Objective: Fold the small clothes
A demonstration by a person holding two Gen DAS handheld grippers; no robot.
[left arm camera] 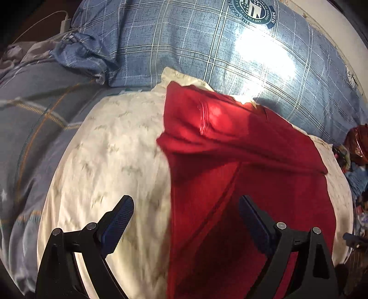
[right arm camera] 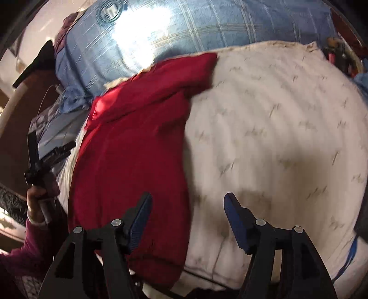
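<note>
A red garment [left arm camera: 241, 174] lies on a cream patterned cloth [left arm camera: 110, 161], with its far part folded back over itself. My left gripper [left arm camera: 186, 204] is open and empty, hovering above the garment's left edge. In the right wrist view the same red garment [right arm camera: 135, 156] lies to the left on the cream cloth [right arm camera: 276, 138]. My right gripper [right arm camera: 187, 202] is open and empty above the garment's right edge. The left gripper [right arm camera: 41, 158], held in a hand, shows at the far left.
A blue plaid pillow [left arm camera: 207, 50] lies behind the cloth, with a bright glare on it. A grey-blue plaid quilt [left arm camera: 34, 119] lies at the left. Colourful clutter [left arm camera: 354, 149] sits at the right edge. A white cable [left arm camera: 46, 20] runs at the top left.
</note>
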